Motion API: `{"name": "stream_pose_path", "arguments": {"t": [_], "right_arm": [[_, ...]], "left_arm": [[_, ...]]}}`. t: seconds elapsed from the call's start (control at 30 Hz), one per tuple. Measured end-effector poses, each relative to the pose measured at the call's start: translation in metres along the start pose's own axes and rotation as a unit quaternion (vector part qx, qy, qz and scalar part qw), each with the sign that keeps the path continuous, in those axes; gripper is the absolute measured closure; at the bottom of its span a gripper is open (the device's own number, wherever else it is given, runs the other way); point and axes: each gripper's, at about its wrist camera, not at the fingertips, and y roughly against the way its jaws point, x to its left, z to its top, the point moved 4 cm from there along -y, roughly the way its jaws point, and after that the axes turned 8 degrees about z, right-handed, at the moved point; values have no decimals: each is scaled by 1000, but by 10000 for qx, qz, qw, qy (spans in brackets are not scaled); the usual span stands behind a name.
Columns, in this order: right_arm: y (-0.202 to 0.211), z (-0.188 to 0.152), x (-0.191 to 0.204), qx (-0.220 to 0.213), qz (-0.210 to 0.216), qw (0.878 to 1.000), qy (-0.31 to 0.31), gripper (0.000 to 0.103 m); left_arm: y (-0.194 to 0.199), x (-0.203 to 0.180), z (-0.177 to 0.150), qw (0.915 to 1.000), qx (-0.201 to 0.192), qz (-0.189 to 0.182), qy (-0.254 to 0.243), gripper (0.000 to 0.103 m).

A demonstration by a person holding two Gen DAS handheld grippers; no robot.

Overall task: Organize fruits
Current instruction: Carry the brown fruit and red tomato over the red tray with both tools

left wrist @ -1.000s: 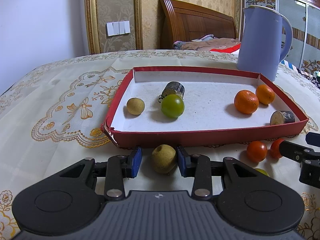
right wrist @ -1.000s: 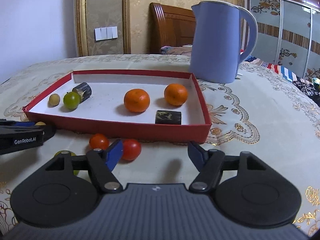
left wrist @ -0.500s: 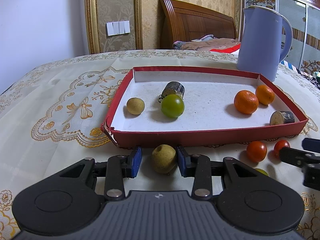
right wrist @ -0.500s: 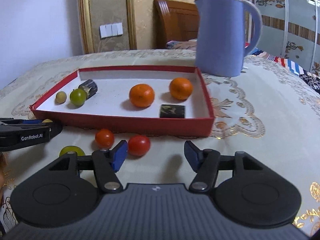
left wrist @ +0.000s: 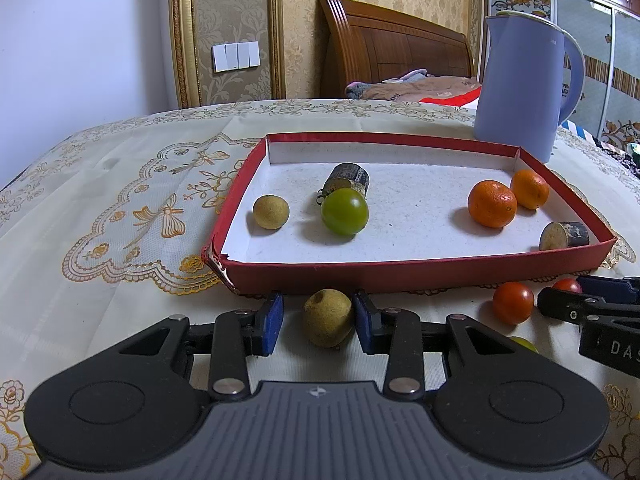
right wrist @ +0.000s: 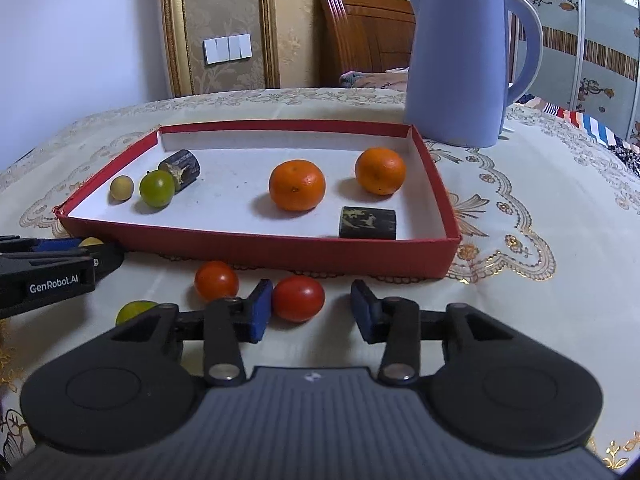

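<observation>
Fruits lie in two groups: inside the red tray point(left wrist: 420, 276) are a tan ball point(left wrist: 271, 211), a green fruit point(left wrist: 344, 211) and two oranges point(left wrist: 492, 203), and in front of the tray, on the cloth point(left wrist: 120, 208), are a tan fruit point(left wrist: 327, 317), two tomatoes and a yellow-green fruit point(right wrist: 134, 311).

Against a second ago, the right gripper point(right wrist: 306, 312) has come over one red tomato point(right wrist: 298, 298), which earlier lay beyond its left finger, and its jaws are much narrower than before. They are closing now: the left pad point(right wrist: 260, 310) touches the tomato's side, while a gap shows between the tomato and the right pad, so it is not yet pinched. The other tomato point(right wrist: 216, 281) sits just beside it, outside the fingers.

The left gripper point(left wrist: 318, 322) has not changed. It stands part spread around the tan fruit on the cloth just in front of the tray's wall; the right pad point(left wrist: 362, 320) touches the fruit, and a gap shows on the left side.

Two dark cylinders point(right wrist: 367, 222) also lie in the tray. A blue kettle point(right wrist: 456, 64) stands behind it.
</observation>
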Motion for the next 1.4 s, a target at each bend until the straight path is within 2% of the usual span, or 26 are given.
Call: {"name": "stream_pose_path", "arguments": {"t": [0.1,0.13,0.37,0.73,0.87,1.4], "right_arm": [[0,0,1,-6,-12,10000,22,69],[0,0,1,-6,-11,10000,30,74],[1,0,1,-21,-20,10000,47,77],[2,0,-1,-60,33,10000,-33,77],[3,0,-2,-94,37,9999,-79,77],[9,0,-5,-280,15,9995,-157,77]], "left_arm": [[0,0,0,10000,0,-5,6,67],[0,0,0,10000,0,-2,3,67],[0,0,0,10000,-1,-2,2,67],[0,1,0,10000,-4,-13,8,67],[3,-2,0,10000,-40,-36,-51,76],[6,8,-1,9999,-92,-73,81,77]]}}
